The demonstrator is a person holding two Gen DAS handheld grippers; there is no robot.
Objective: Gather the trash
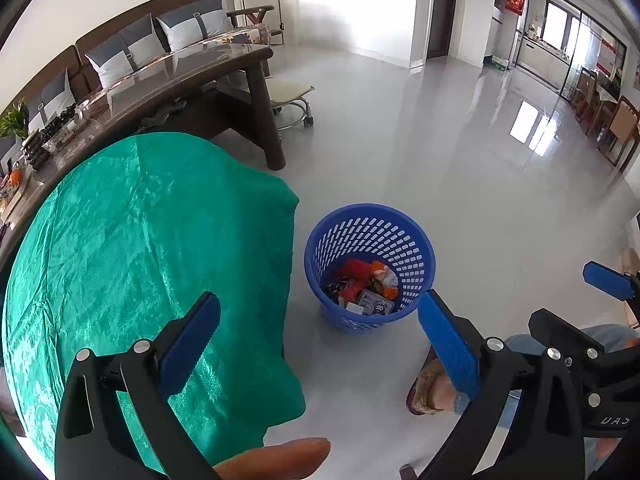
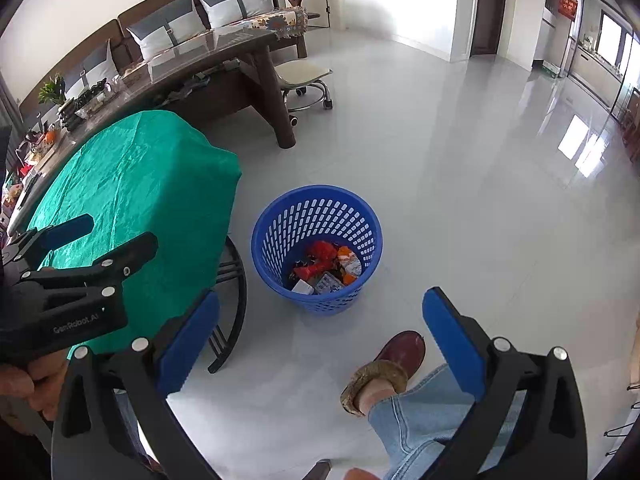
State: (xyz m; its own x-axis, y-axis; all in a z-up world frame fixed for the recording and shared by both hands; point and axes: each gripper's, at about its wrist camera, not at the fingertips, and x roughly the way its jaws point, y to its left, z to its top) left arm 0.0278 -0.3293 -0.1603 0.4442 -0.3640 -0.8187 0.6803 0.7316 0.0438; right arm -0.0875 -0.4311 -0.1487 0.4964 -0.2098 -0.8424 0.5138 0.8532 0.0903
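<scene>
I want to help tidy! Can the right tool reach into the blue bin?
Probably yes. The right tool is open and empty, the blue bin stands open-topped on bare floor ahead, with nothing between.

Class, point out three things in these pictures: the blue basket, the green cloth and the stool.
blue basket (image 2: pixel 280 216): right wrist view, inner wall.
green cloth (image 1: pixel 140 240): left wrist view, flat top.
stool (image 2: pixel 300 72): right wrist view, seat.

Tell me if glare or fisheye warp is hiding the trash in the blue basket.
Left wrist view: window glare streaks the floor far beyond the blue basket; wrappers inside read sharp. Right wrist view: same, basket evenly lit, contents clear; warp bends the coffee table edge and blackens the corners only.
</scene>
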